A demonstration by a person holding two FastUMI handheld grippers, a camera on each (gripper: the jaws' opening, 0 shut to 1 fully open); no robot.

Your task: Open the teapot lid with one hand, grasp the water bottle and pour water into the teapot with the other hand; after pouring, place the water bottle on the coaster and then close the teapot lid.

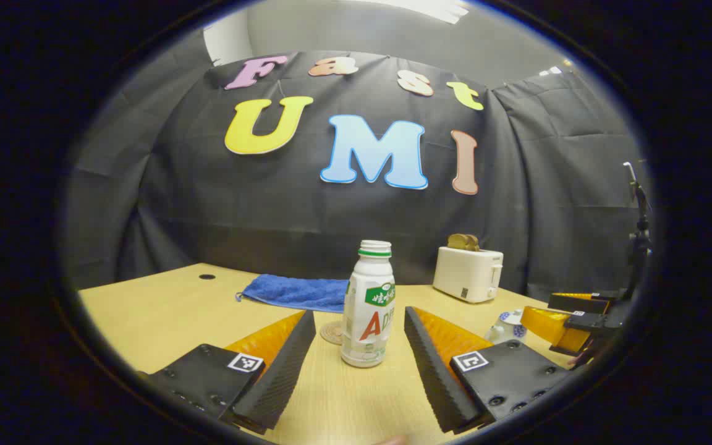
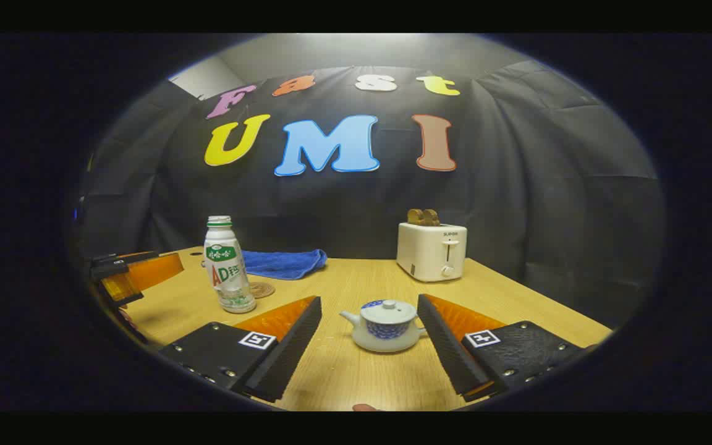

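So our teapot (image 2: 385, 324) sits on the wooden table (image 2: 362, 278) with its lid (image 2: 388, 311) still on, spout pointing to the left in the right gripper view. The right gripper (image 2: 369, 349) is spread wide with the teapot sitting just past its fingertips, between them but not touched. In the left gripper view we catch the teapot (image 1: 507, 327) peeking out at the right edge behind one finger.

Our water bottle (image 1: 368, 304) stands upright, cap off as far as we can tell, with the round coaster (image 1: 333, 332) just beside and behind it. The left gripper (image 1: 360, 349) is spread too, the bottle between its fingers, neither one pressing on it.

Further back we've got a blue towel (image 1: 297, 292) lying crumpled, and a white toaster (image 2: 431, 250) with bread sticking out of the top.
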